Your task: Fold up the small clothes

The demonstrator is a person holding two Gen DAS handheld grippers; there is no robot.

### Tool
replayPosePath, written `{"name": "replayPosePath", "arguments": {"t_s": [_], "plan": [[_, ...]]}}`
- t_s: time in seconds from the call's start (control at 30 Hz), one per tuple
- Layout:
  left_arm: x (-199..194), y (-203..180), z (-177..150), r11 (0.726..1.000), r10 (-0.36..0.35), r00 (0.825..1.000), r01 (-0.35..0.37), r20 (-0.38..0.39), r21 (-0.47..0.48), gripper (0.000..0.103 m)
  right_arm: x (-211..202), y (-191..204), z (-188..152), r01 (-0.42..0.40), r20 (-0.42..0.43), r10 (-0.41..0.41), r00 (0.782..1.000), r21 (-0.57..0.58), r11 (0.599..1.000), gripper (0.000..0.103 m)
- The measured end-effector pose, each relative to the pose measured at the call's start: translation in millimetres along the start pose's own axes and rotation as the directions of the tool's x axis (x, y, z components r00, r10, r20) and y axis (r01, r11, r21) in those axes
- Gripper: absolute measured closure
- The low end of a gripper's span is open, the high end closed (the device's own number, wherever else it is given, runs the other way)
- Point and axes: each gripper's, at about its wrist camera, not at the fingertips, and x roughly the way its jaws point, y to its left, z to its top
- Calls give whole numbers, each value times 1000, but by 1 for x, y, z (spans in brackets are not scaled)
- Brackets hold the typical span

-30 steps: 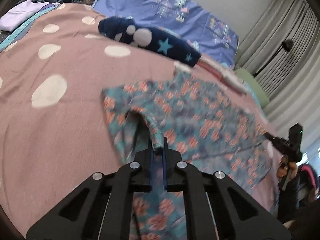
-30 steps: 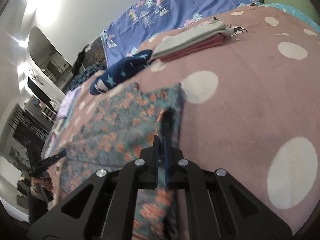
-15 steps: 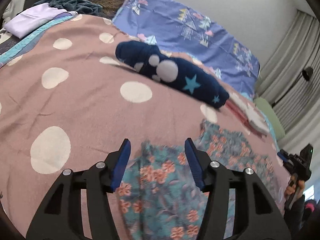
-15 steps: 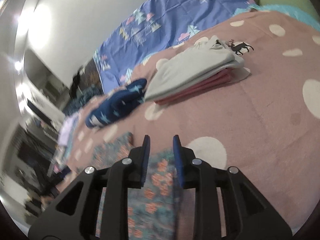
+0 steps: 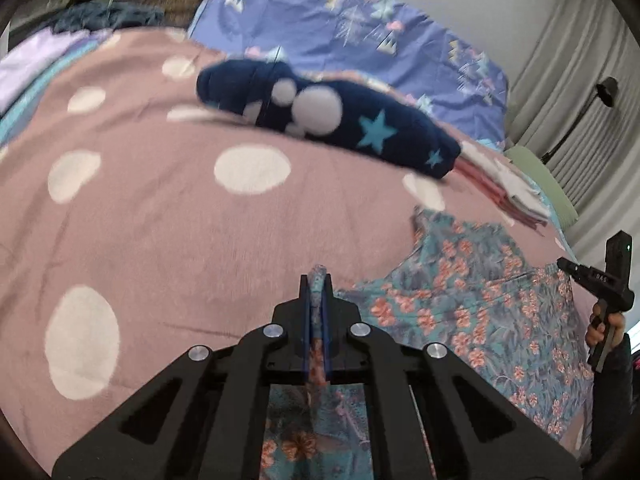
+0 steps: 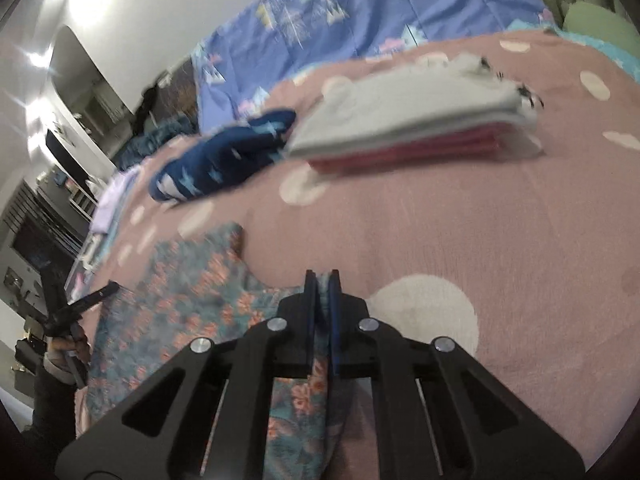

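One wide pink bedspread with white dots [image 5: 168,220] carries everything. On it the small teal garment with an orange flower print [image 5: 472,312] lies spread flat. Beyond lie a rolled navy star-patterned fleece [image 5: 340,120] and a folded grey-and-red stack of clothes [image 6: 408,128]. The left gripper [image 5: 317,280] is clamped on one garment edge, the right gripper [image 6: 322,280] on another.

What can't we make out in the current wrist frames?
- Floral garment: its near part lies under the left gripper body in the left wrist view, so its shape and fold state are unclear.
- Same in the right wrist view, under the right gripper.
- Folded stack: motion blur; item count unreadable.
- Room at left of the right wrist view: dark and too small.
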Motion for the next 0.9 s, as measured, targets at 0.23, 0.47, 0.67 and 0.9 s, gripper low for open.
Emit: {"name": "replayPosePath", "arguments": {"t_s": [0.23, 0.47, 0.67, 0.9], "plan": [[-42, -13, 23, 999, -32, 989, 28, 143, 30, 99, -33, 26, 21, -30, 119, 39, 992, -73, 997, 97], [-14, -9, 54, 998, 32, 991, -40, 133, 51, 99, 13, 17, 54, 30, 93, -26, 995, -45, 999, 96], [60, 6, 30, 992, 108, 992, -104, -59, 69, 96, 72, -19, 39, 125, -32, -125, 992, 3, 992, 89], [5, -7, 29, 991, 113, 992, -117, 52, 70, 77, 18, -37, 17, 80, 14, -81, 997, 64, 995, 75]]}}
